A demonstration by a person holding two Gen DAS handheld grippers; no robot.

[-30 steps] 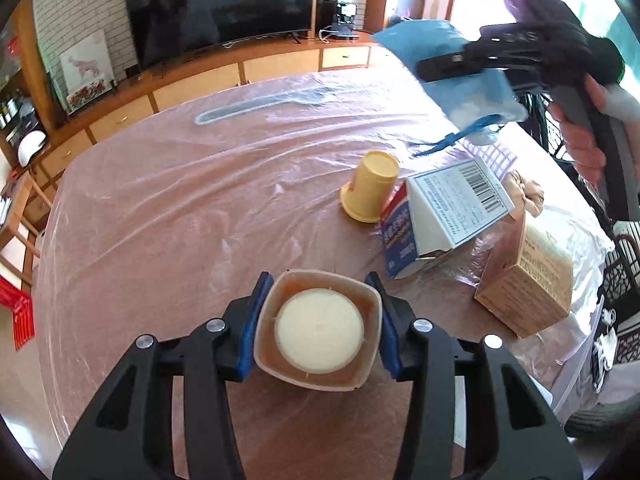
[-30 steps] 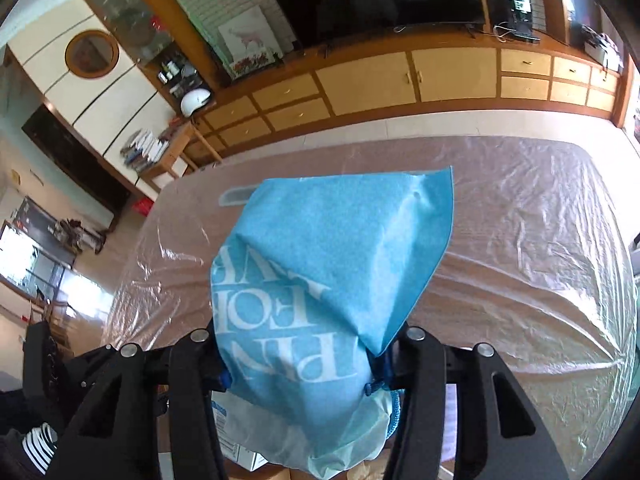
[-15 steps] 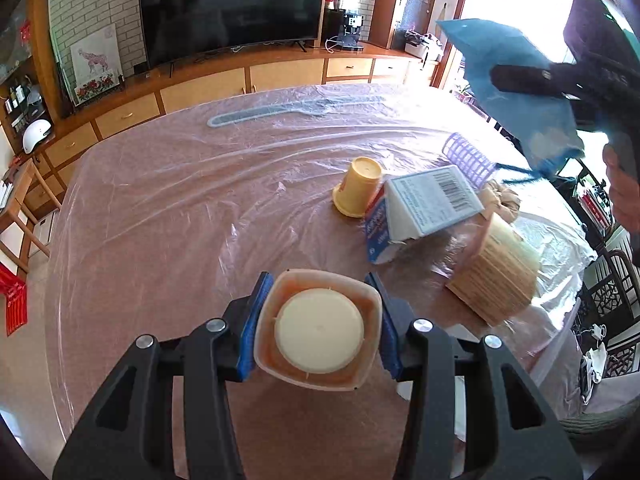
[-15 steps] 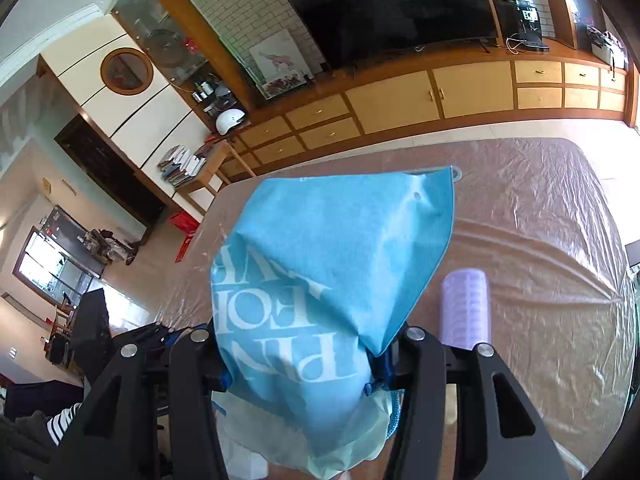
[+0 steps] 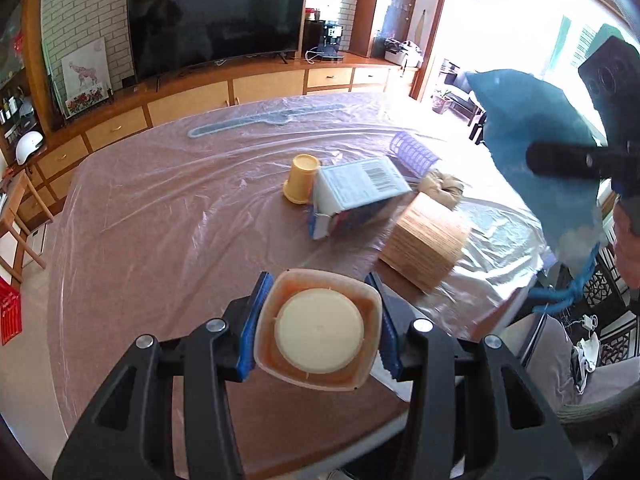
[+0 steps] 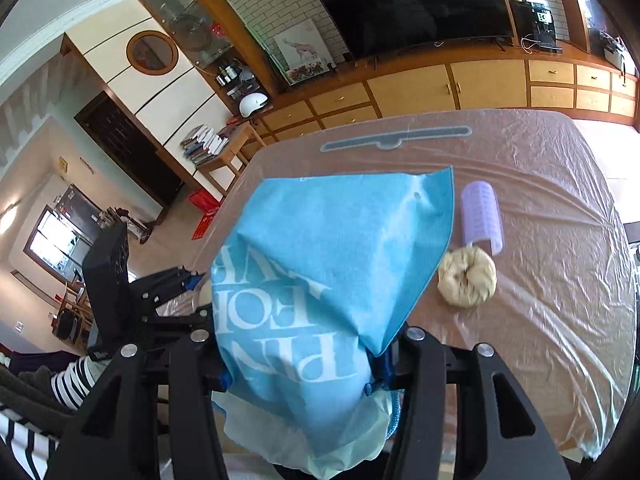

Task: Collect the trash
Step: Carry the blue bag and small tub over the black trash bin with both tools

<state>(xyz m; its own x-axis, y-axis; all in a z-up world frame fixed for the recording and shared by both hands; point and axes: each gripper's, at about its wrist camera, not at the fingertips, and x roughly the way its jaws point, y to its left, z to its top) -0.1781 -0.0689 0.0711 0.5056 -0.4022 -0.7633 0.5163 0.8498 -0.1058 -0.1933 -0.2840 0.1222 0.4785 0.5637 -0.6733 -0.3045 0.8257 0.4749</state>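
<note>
Your left hand-held gripper (image 5: pixel 318 332) pinches a square orange-stained plastic tub with a round cream base (image 5: pixel 318 330) by two opposite walls, bottom toward the camera, lifted clear above the near edge of the plastic-covered brown worktop (image 5: pixel 160 220). Your right hand-held gripper (image 6: pixel 298 364) is clamped on a light blue drawstring bag with white lettering (image 6: pixel 320 280), held up off to the right, probably so its mouth can take the tub. Trash left on the worktop: a yellow upturned cup (image 5: pixel 302 178), a white barcoded carton (image 5: pixel 356 188) touching it, a tan box (image 5: pixel 426 248) and a purple ribbed roller (image 5: pixel 414 152).
</note>
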